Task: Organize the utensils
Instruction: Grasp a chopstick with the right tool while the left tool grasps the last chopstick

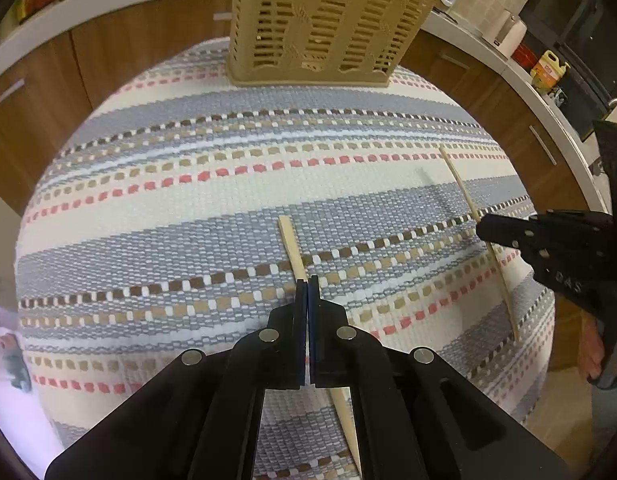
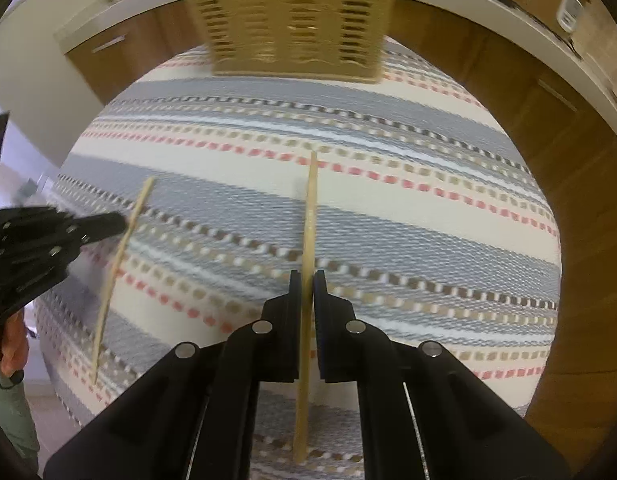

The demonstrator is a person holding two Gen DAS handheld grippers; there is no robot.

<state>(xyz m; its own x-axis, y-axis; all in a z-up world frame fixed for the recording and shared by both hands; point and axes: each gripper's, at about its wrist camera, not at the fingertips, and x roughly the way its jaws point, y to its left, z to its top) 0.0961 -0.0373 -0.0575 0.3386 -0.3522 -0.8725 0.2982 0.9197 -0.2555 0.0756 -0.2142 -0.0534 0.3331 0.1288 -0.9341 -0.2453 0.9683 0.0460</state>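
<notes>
Clearly, each hand has one stick in its grip.

Left gripper [image 1: 307, 280]: its fingers [image 1: 299, 300] are pressed almost together on a thin pale wooden chopstick [image 1: 291, 246], pinched near mid-length; the flat blunt end juts out toward the far side, and the rest runs back under the fingers toward the near edge.

Right gripper [image 2: 307, 276]: its fingers [image 2: 295, 292] stand a narrow gap apart, filled by a second pale wooden chopstick [image 2: 311, 208], held near its middle with long ends free both far and near.

How the sticks handle: judging by look, they are light, stiff and smooth, so a mid-length pinch balances them but lets them pivot or slide; a firm, steady squeeze seems wise, with no risk of crushing.

Position of the sticks: both appear lifted just clear of the striped woven cloth in grey, cream, brown and red [image 1: 188, 184] covering the round table, though I cannot tell the clearance for certain. The left one is near centre, the right one off to its right.

Destination: the tan slotted plastic utensil basket [image 1: 324, 20] stands at the far edge of the table, well apart from both sticks.

Beyond: brown wooden cabinets [image 1: 108, 48] ring the far side.
</notes>
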